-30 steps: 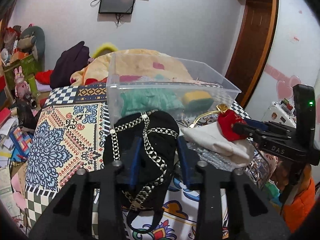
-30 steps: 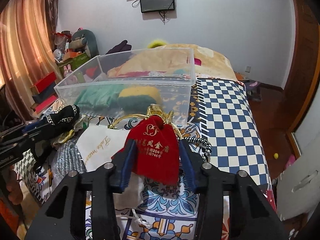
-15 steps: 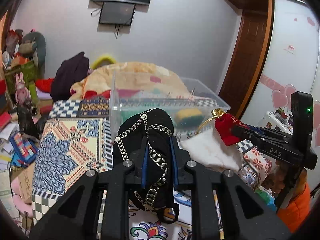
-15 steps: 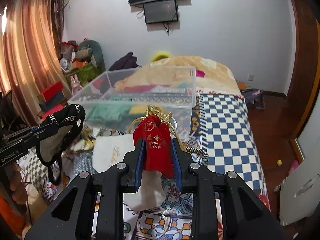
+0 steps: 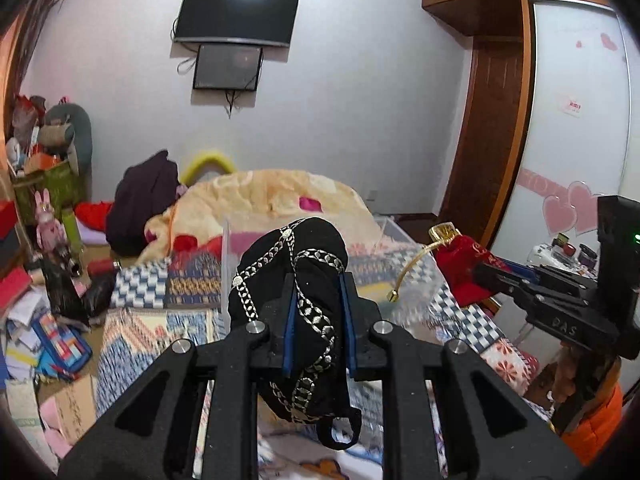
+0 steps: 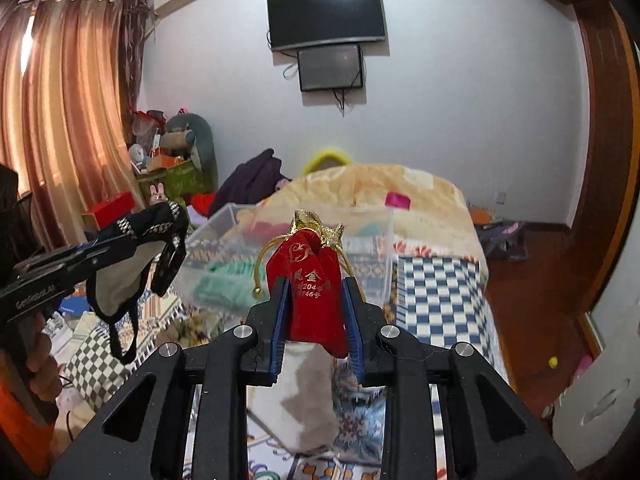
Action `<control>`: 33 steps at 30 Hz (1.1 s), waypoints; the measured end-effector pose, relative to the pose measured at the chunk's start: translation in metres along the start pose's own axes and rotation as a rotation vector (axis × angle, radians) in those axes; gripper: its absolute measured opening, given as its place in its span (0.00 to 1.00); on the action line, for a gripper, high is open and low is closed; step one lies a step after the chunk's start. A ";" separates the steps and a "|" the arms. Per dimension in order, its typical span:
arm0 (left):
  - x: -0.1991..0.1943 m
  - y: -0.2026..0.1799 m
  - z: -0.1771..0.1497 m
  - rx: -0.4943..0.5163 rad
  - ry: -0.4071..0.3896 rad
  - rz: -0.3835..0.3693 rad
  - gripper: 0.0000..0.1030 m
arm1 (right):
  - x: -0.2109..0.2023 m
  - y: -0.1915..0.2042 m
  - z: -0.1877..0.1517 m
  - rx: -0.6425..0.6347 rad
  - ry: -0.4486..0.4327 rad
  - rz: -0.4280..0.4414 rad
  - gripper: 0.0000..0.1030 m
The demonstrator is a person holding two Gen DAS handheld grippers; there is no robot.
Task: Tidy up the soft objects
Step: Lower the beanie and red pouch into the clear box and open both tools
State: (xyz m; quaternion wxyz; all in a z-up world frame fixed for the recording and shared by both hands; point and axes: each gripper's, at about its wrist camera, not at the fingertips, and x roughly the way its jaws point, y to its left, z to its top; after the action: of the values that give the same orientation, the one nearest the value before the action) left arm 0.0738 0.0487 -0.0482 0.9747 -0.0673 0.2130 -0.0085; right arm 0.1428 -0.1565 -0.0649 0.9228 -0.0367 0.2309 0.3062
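I see the bed (image 6: 440,284) under a patterned, checkered cover. On it rest a clear plastic bin (image 6: 372,248), a white cloth pouch (image 6: 308,396) and a beige blanket (image 6: 420,196) heaped behind.

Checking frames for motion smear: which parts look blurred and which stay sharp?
Left wrist view: black pouch sharp, clear bin and bedspread smeared. Right wrist view: red pouch crisp, bin soft; fisheye bends the door frame.
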 end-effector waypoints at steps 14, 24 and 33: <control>0.042 -0.008 0.050 0.049 -0.052 0.063 0.19 | 0.028 0.004 0.035 -0.024 -0.058 -0.008 0.23; 0.103 0.000 0.050 0.015 0.046 0.082 0.19 | 0.070 0.005 0.036 -0.046 0.029 -0.024 0.23; 0.147 0.003 0.031 0.021 0.186 0.074 0.19 | 0.111 0.002 0.029 -0.055 0.164 -0.032 0.23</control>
State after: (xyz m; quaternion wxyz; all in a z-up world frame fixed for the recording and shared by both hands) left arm 0.2201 0.0490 -0.0820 0.9511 -0.0479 0.3046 0.0191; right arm 0.2319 -0.0881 -0.0883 0.9042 -0.0909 0.2965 0.2938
